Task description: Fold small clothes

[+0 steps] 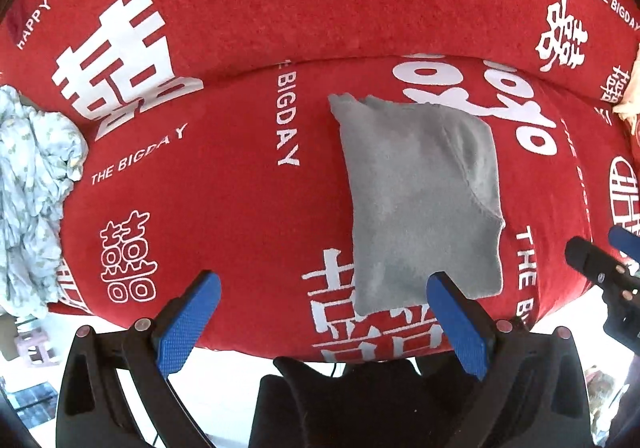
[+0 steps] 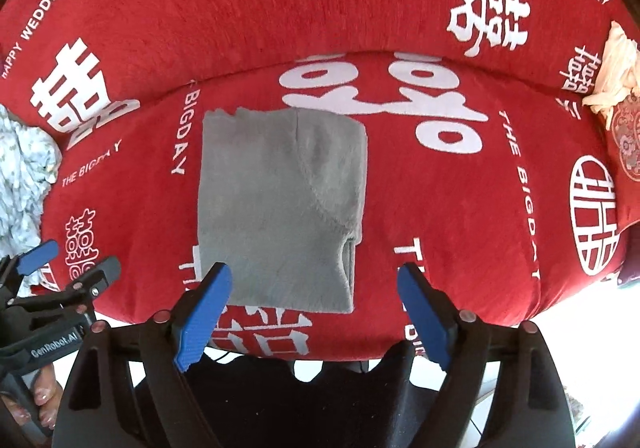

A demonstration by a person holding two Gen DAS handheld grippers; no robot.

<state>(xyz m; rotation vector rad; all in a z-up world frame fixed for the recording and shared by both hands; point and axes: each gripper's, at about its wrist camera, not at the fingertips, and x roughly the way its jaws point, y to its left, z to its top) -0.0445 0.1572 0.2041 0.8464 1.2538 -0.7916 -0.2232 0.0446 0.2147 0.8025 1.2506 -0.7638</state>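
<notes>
A small grey garment [image 1: 420, 199] lies folded into a flat rectangle on the red sofa seat [image 1: 224, 207]; it also shows in the right wrist view [image 2: 280, 207]. My left gripper [image 1: 324, 284] is open and empty, held near the garment's near edge, with its right pad [image 1: 456, 324] over the garment's near corner. My right gripper [image 2: 316, 284] is open and empty, held at the garment's near edge, left pad [image 2: 204, 316] by its near left corner. Each gripper shows in the other's view, the right one [image 1: 600, 268] and the left one [image 2: 60, 268].
A crumpled pale blue patterned cloth [image 1: 32, 199] lies at the seat's left end, also in the right wrist view [image 2: 24, 167]. A cream cloth [image 2: 612, 67] and a patterned red cushion [image 2: 628, 143] sit at the right end. The sofa's front edge drops to a white floor [image 2: 580, 328].
</notes>
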